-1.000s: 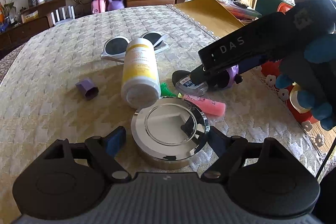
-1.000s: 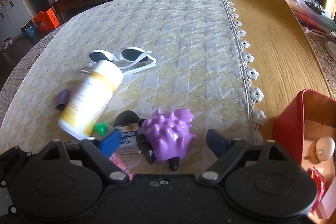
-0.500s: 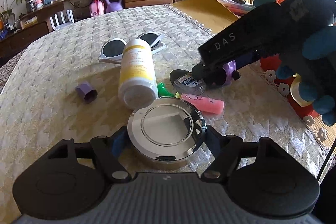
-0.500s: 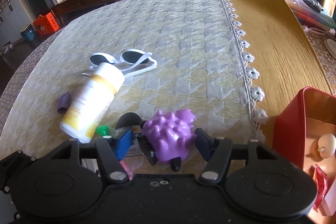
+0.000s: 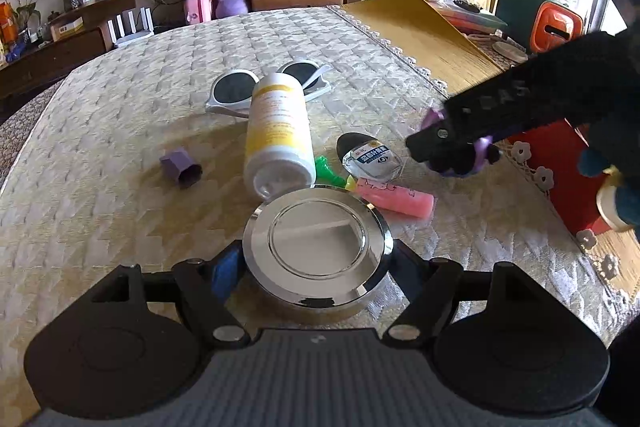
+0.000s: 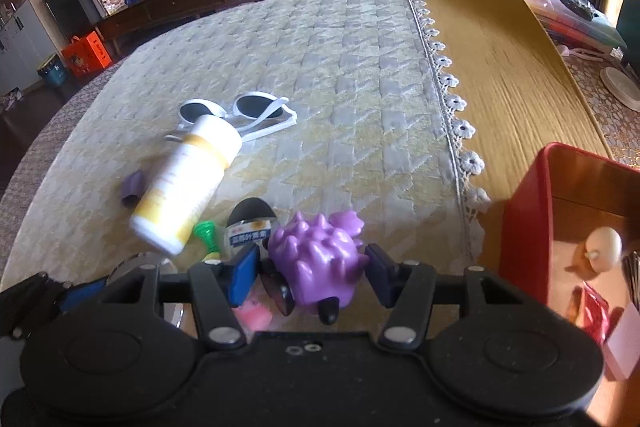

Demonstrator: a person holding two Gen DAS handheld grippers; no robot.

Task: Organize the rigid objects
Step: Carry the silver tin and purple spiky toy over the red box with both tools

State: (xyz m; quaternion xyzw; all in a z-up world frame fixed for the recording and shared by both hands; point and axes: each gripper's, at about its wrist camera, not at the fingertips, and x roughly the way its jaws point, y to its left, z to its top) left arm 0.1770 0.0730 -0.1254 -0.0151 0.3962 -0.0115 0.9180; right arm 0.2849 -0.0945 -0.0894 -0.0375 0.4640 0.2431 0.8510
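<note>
On the quilted cream tablecloth [image 5: 120, 131], farthest left, a small purple cap [image 5: 181, 166] lies on its side, well apart from the rest of the clutter. Next comes a white bottle with a yellow label [image 5: 278, 137], lying down with its base toward the camera and its far end resting against white-framed sunglasses [image 5: 240, 87]. Just in front of the bottle's base sits a round chrome tin [image 5: 318, 245], and the left gripper [image 5: 312, 259] is clamped on it, one blue pad pressed to each side of its rim. Right of the bottle a green plastic piece [image 5: 326, 167] pokes out, touching a pink tube [image 5: 394, 195] and lying near a small clear bottle with a black cap and blue label [image 5: 370, 157]. Farther right, the right gripper [image 6: 312, 267] is closed on a purple spiky toy [image 6: 316, 263]; the toy looks lifted slightly off the cloth, though the blur makes that hard to confirm. At the far right, past the lace trim, a red box [image 6: 524, 227] stands on the mustard-coloured runner [image 6: 500, 67], with a small figure [image 6: 602, 245] and some packets inside.
</note>
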